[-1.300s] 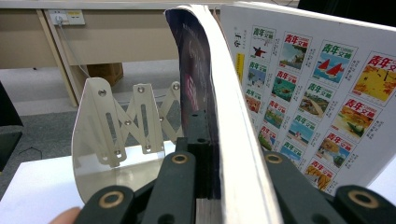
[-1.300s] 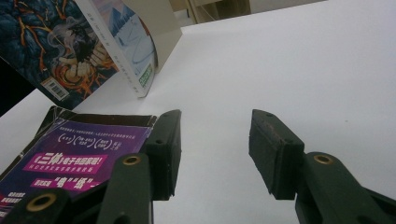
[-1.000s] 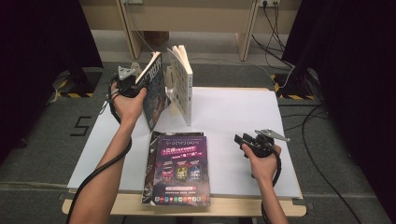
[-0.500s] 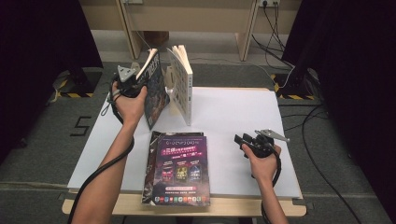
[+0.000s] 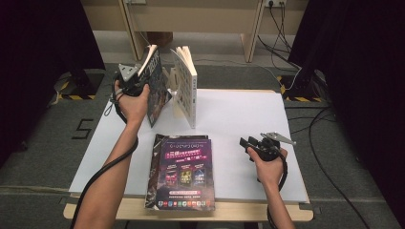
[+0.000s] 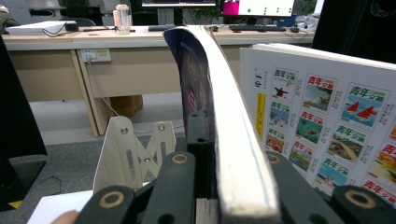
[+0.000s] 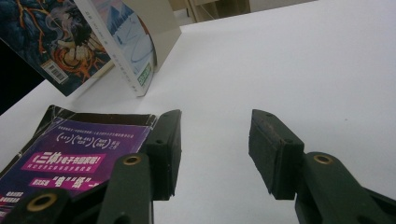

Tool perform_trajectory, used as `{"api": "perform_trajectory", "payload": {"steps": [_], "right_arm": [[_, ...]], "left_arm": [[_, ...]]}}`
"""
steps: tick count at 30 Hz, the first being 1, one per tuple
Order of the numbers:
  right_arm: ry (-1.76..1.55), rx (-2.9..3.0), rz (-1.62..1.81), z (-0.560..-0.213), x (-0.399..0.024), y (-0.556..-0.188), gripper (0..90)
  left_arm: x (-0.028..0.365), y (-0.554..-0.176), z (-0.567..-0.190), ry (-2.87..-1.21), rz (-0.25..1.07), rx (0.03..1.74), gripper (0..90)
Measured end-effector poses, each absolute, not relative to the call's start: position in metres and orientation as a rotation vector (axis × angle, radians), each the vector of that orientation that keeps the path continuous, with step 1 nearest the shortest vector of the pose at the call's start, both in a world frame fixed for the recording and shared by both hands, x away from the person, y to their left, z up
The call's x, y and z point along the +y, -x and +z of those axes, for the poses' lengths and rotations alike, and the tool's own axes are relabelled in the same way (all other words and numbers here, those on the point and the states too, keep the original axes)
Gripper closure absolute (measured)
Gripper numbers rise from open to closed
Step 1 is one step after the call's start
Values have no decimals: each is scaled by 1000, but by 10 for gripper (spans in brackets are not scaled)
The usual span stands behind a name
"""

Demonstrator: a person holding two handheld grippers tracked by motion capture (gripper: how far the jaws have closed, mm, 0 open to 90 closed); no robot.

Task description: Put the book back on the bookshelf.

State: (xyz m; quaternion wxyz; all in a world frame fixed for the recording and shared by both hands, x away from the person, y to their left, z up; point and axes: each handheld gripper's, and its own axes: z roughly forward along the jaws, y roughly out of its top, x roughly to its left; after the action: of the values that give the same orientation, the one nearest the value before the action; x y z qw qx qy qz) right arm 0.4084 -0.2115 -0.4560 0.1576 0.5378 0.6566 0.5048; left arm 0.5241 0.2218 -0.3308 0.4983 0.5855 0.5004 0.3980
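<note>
A dark-covered book (image 5: 156,90) stands tilted at the table's far left, and my left gripper (image 5: 142,81) is shut on its upper edge. In the left gripper view the jaws clamp the book's (image 6: 219,116) thick page block. Just right of it a white book (image 5: 187,86) with small cover pictures (image 6: 327,126) stands upright in a pale wooden rack (image 5: 173,98). A purple magazine (image 5: 184,171) lies flat at the front edge. My right gripper (image 5: 246,144) hovers low over the white table at the right, open, with nothing between its jaws (image 7: 212,154).
The white tabletop (image 5: 239,114) stretches bare between the rack and my right gripper. The purple magazine (image 7: 79,149) lies just left of the right gripper's jaws. Cables run over the grey floor (image 5: 334,157) at the right, and a wooden desk (image 5: 191,19) stands behind the table.
</note>
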Motion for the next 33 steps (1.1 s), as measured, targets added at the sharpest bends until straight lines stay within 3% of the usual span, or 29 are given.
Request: {"api": "perform_trajectory", "payload": {"steps": [33], "right_arm": [[-1539,1884,1445,-457,-211,-409,548]], "left_arm": [[216,-542,-343,-1427,978,1236,822]]}}
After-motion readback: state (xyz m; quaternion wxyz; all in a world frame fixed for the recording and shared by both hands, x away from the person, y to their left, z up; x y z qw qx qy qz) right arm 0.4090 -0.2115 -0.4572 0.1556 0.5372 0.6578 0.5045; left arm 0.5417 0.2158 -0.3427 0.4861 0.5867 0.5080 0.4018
